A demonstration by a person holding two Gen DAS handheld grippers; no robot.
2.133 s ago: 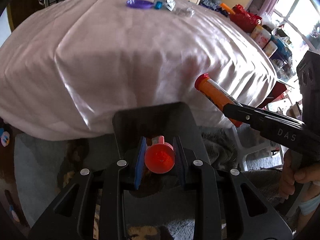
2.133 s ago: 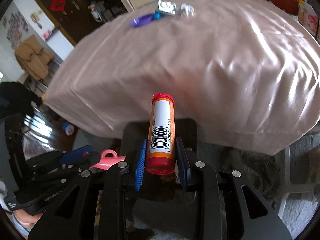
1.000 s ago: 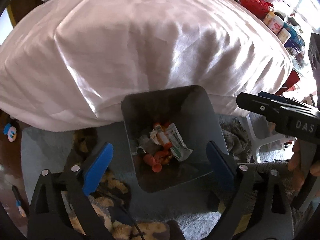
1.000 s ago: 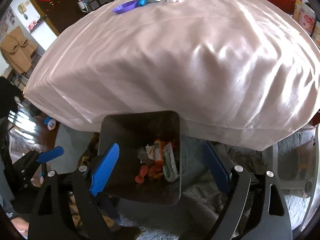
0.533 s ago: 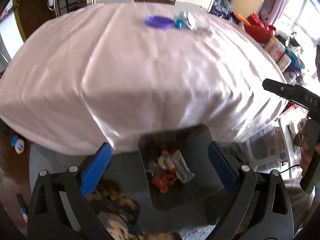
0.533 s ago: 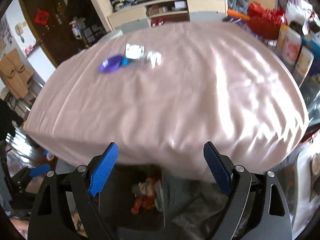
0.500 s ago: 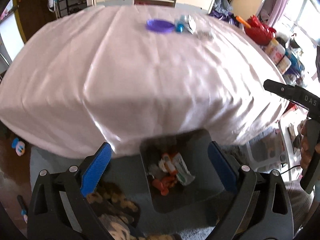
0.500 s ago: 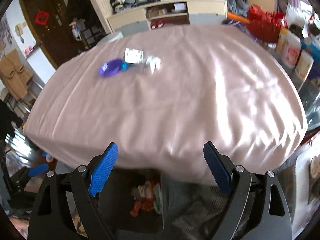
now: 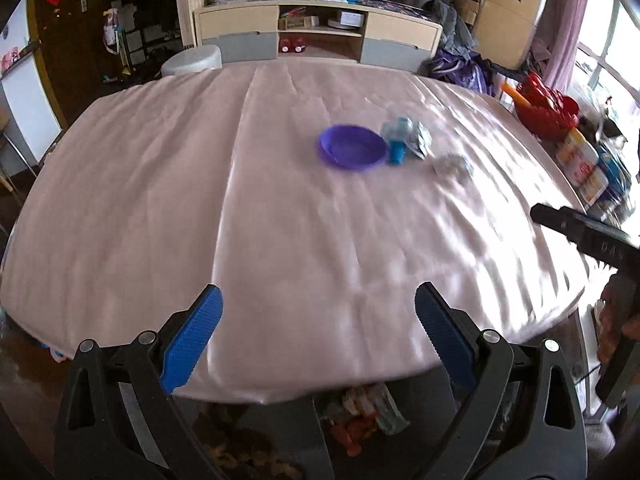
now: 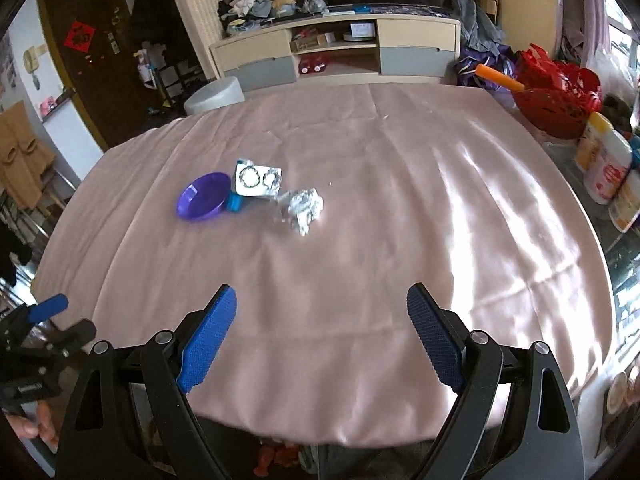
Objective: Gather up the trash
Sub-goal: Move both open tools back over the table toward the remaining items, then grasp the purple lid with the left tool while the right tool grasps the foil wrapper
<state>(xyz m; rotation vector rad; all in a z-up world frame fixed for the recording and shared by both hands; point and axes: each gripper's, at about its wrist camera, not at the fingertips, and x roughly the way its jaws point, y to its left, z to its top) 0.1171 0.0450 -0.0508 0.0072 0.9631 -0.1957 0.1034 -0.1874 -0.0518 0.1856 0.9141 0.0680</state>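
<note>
On the pink tablecloth (image 10: 360,240) lie a purple bowl (image 10: 203,197), a silver blister pack (image 10: 258,179), a small blue cap (image 10: 234,202) and a crumpled foil ball (image 10: 305,209). The same bowl (image 9: 352,152), blue cap (image 9: 397,153) and foil ball (image 9: 452,165) show in the left wrist view. My left gripper (image 9: 318,340) is open and empty above the table's near edge. My right gripper (image 10: 320,340) is open and empty above the near edge too. Below the edge, trash in the bin (image 9: 362,412) shows partly.
The other gripper's black body (image 9: 588,236) sits at the right in the left wrist view. A red basket (image 10: 556,100) and white containers (image 10: 604,160) stand beyond the table's right side. A low cabinet (image 10: 336,56) stands behind the table.
Both grippers dropped their items into the bin, opened, then rose from the bin to above the table edge. The tabletop items now lie ahead.
</note>
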